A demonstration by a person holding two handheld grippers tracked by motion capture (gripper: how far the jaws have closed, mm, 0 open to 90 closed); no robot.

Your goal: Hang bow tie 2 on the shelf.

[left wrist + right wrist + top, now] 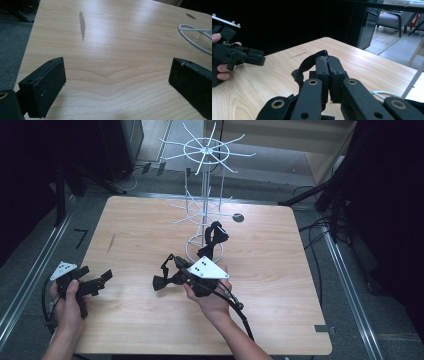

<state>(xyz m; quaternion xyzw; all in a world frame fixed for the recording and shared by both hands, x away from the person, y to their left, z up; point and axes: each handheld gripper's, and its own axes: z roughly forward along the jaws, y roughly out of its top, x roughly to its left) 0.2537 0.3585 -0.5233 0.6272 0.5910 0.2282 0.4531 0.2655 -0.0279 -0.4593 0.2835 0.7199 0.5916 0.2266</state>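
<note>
Jaws pinch black strap (305,65); white wire rack (204,210) just beyond.

Left gripper (117,82) jaws wide apart over bare wooden table (112,45); white wire base (192,37) far right.

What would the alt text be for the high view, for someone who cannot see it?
A person's right gripper is shut on a black bow tie over a wooden table, near a white wire rack hung with another bow tie. The left gripper hovers open.
</note>
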